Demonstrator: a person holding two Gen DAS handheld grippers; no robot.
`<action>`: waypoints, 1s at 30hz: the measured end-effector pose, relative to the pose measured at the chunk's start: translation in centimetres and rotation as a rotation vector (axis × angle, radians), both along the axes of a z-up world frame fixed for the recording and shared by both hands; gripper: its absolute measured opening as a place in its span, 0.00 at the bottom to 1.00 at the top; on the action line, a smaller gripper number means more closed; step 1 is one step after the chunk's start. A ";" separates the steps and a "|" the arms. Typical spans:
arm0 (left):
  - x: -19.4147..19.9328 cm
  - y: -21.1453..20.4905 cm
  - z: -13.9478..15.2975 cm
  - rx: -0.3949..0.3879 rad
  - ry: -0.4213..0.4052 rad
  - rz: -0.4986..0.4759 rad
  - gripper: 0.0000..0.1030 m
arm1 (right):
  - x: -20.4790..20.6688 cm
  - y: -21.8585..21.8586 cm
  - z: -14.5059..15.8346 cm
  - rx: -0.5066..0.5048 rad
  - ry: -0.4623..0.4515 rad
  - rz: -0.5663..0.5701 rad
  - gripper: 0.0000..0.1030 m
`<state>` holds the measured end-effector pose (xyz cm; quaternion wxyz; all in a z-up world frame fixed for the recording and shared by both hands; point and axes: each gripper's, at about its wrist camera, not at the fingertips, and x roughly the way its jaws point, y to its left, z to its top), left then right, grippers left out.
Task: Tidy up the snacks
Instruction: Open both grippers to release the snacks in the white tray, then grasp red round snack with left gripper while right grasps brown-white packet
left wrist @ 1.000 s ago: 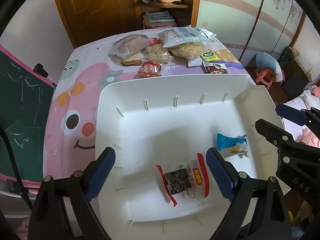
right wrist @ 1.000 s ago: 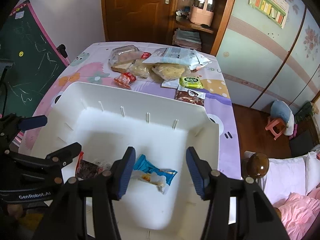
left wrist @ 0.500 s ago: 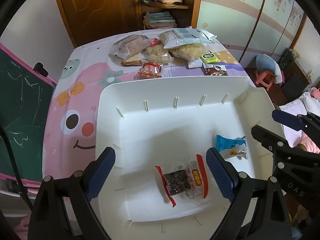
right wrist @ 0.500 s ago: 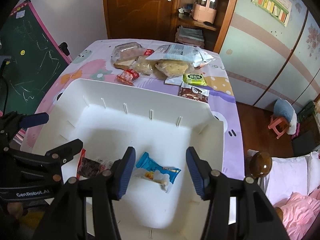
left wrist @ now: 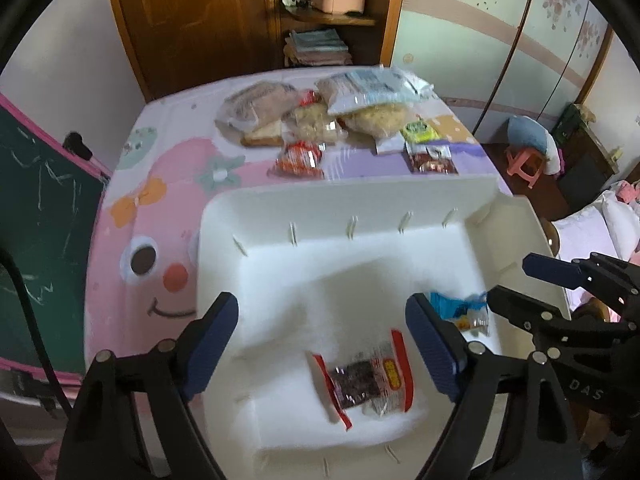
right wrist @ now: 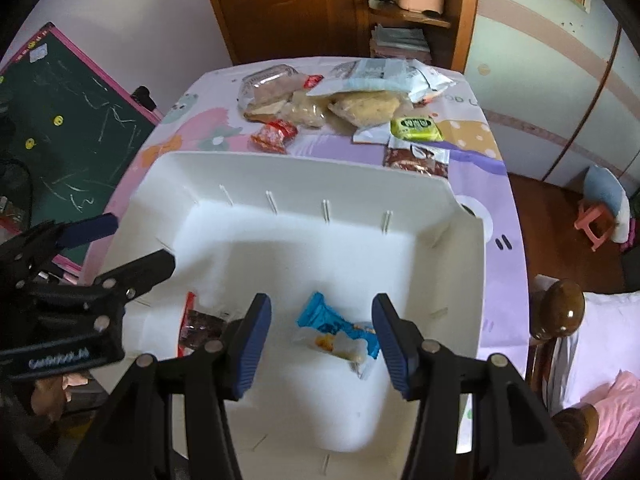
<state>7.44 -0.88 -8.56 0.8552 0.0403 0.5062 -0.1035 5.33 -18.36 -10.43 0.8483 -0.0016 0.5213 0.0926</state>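
Left gripper (left wrist: 322, 344): I'm narrowing its empty jaws above the red packet (left wrist: 366, 378).
Right gripper (right wrist: 322, 344): hovering half-open, empty.
Blue packet (right wrist: 340, 330): light, crinkly; I'm eyeing its six o'clock end.

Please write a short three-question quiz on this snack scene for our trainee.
1. How many snacks lie in the white bin?
2. True or false: the right claw grips the blue packet.
3. Which snack lies below the left claw: A) green packet, B) red-edged packet, C) bread bag?

Key: 1. Two. 2. False; its jaws stand apart with the packet lying below them. 3. B.
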 end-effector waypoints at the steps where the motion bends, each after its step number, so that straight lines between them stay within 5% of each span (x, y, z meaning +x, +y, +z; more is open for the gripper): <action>1: 0.4 0.0 0.6 0.003 -0.013 -0.001 0.83 | 0.2 -0.1 0.4 -0.001 -0.008 0.000 0.51; 11: 8.0 0.4 9.7 0.024 -0.180 -0.027 0.83 | 7.2 -5.5 8.7 0.017 -0.116 -0.065 0.51; 16: 13.7 -0.2 11.1 0.090 -0.220 -0.008 0.84 | 12.9 -7.6 8.9 -0.010 -0.070 -0.088 0.60; 23: 21.4 -1.7 4.5 0.112 -0.023 0.005 0.84 | 20.2 -8.4 0.3 0.000 0.165 -0.127 0.60; 30: 23.9 -2.5 -3.7 0.085 0.178 0.027 0.83 | 23.0 -7.3 -7.1 -0.002 0.322 -0.161 0.60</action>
